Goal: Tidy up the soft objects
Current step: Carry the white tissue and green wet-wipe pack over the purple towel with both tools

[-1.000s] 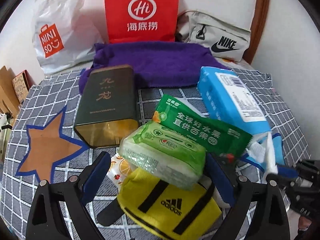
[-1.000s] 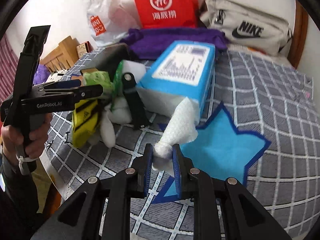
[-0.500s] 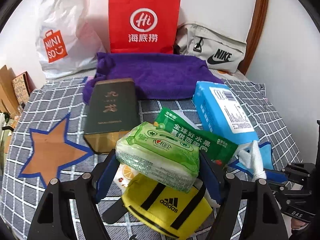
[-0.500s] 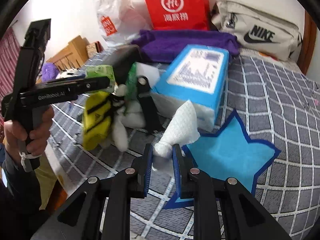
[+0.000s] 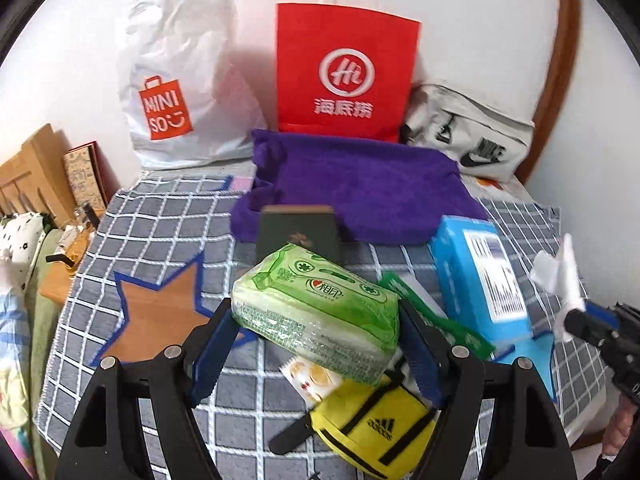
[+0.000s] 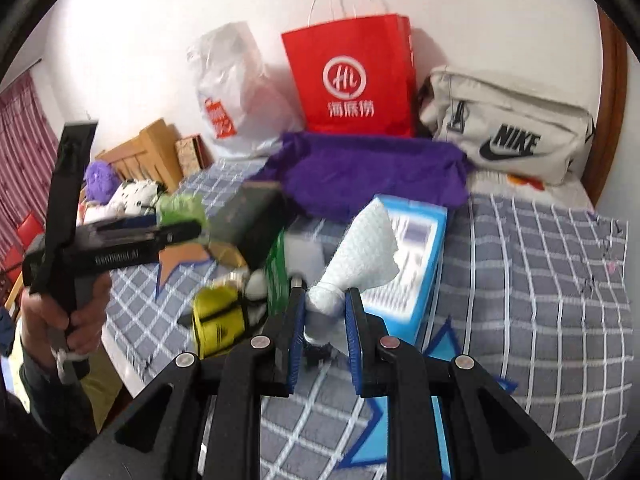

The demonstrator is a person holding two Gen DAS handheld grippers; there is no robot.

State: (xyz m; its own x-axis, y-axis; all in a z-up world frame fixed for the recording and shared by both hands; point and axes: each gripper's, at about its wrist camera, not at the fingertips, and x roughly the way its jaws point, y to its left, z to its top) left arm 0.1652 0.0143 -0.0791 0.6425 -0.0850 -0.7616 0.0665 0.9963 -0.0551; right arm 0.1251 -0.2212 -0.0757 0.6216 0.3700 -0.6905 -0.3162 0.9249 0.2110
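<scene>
White wall backs a bed covered with a grey checked cloth [image 5: 160, 232], and along that wall stand a white Miniso plastic bag [image 5: 180, 80], a red paper bag [image 5: 344, 76] and a beige Nike pouch [image 5: 472, 136]. From the left wrist view, a purple towel [image 5: 360, 188] lies at twelve o'clock just in front of the red paper bag, with a dark green tin [image 5: 298, 228] touching its near edge. An orange star patch [image 5: 160, 312] sits at nine o'clock on the cloth.

The left gripper [image 5: 316, 344] has its blue pads pressed on both ends of a green wet-wipes pack [image 5: 316, 312], which is clear of the cloth. Below the pack, at six o'clock, lie a yellow Adidas pouch [image 5: 376, 428] and a small fruit-print sachet [image 5: 316, 380]; a green snack packet [image 5: 436, 320] sticks out at three o'clock beside a blue tissue pack [image 5: 480, 276].

In the right wrist view, the right gripper [image 6: 325, 328] has its fingers close together, pinching the twisted lower end of a white paper towel [image 6: 360, 248]; the towel fans out above the pads in front of the blue tissue pack. A blue star patch [image 6: 440, 364] shows on the cloth at five o'clock. At nine o'clock a hand [image 6: 68, 312] grips the handle of the left gripper, blurred, with the green pack at its tip.
</scene>
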